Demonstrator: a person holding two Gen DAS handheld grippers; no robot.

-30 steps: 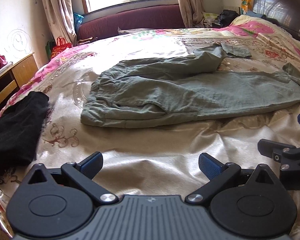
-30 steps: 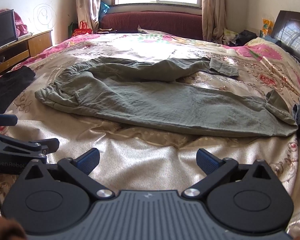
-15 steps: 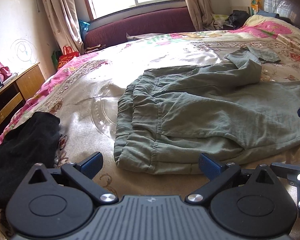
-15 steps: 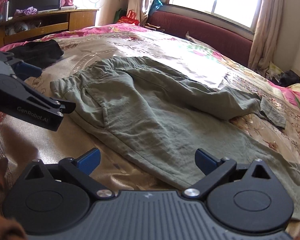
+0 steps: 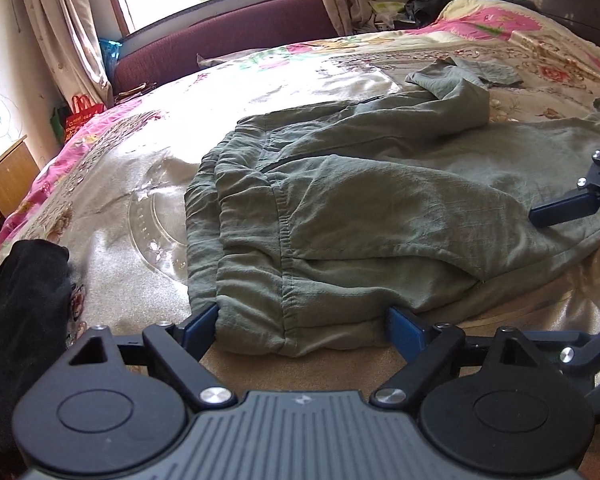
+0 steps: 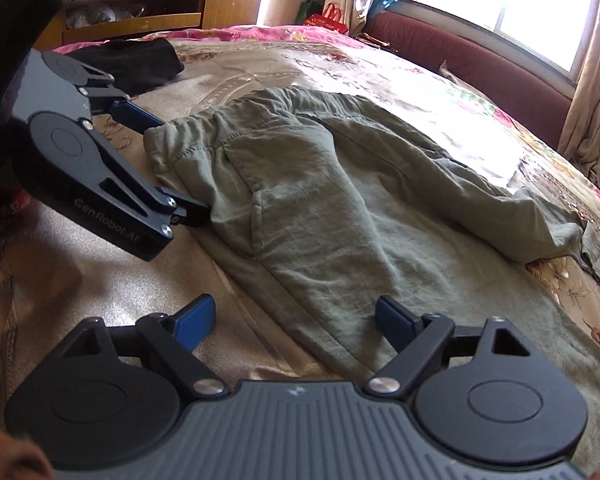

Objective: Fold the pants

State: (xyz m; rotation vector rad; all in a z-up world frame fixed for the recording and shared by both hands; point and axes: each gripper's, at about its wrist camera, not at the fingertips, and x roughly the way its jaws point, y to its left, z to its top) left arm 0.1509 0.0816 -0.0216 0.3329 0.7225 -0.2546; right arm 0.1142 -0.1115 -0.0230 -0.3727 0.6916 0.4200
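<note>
Showing black cloth (image 6: 132, 62) beside cabinet (image 6: 160, 10): right view only

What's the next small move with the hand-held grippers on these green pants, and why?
Probably close the left hand-held gripper on the waistband corner of the pants: its open jaws already straddle that edge. The right hand-held gripper, jaws just been closing, straddles the near edge unpinched.

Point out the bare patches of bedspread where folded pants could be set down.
Bare bedspread lies between the pants' waistband and the black garment, and beyond the pants toward the maroon bench. Crowded: the near edge, where left gripper and right gripper straddle the pants.
</note>
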